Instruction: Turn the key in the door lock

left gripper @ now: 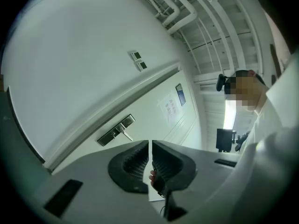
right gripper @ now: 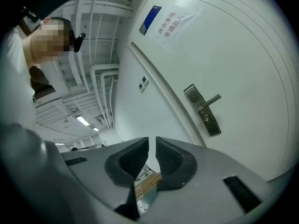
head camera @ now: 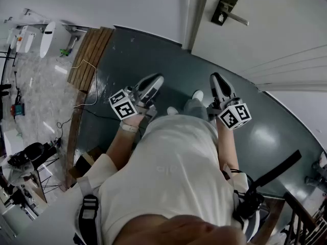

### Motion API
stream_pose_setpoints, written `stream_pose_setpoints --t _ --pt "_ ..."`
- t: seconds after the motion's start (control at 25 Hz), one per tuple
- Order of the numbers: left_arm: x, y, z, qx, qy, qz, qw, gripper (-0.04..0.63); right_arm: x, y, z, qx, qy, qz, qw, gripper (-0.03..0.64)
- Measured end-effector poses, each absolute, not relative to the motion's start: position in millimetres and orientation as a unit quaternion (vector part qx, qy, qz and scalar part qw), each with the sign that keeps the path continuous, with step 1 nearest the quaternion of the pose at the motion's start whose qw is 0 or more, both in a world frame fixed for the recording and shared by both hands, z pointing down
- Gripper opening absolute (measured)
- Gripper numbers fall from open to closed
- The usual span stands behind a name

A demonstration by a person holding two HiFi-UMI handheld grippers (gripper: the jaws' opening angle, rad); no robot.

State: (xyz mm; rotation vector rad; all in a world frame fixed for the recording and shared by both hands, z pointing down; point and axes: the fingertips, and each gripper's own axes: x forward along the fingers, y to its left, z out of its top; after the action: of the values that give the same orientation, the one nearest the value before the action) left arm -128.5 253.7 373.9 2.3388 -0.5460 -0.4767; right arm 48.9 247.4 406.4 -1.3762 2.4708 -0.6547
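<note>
Well beyond right gripper (right gripper: 152,143), door lock (right gripper: 202,110)

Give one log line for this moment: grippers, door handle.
left gripper: shut, empty; right gripper: shut, empty; door handle: untouched

The lock plate (head camera: 226,6) is on the door (head camera: 286,34), ahead and right of the person (head camera: 173,172).

Head view, centre: white top (head camera: 173,167). Left gripper (head camera: 155,81) and right gripper (head camera: 215,78) have grey shells and black ribbed pads (left gripper: 135,163). Each carries a white cube (head camera: 123,105) with black square markers. Black strap (head camera: 273,171) at lower right.
</note>
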Motion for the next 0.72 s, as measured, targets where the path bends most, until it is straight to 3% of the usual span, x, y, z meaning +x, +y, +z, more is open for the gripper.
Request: stream_pose_setpoints --t 0.72 --pt "-130.0 167.3 399.5 0.88 -0.246 -0.17 0.368 0.011 59.5 133.4 441.0 -0.473 0.836 -0.251 0.12 0.028"
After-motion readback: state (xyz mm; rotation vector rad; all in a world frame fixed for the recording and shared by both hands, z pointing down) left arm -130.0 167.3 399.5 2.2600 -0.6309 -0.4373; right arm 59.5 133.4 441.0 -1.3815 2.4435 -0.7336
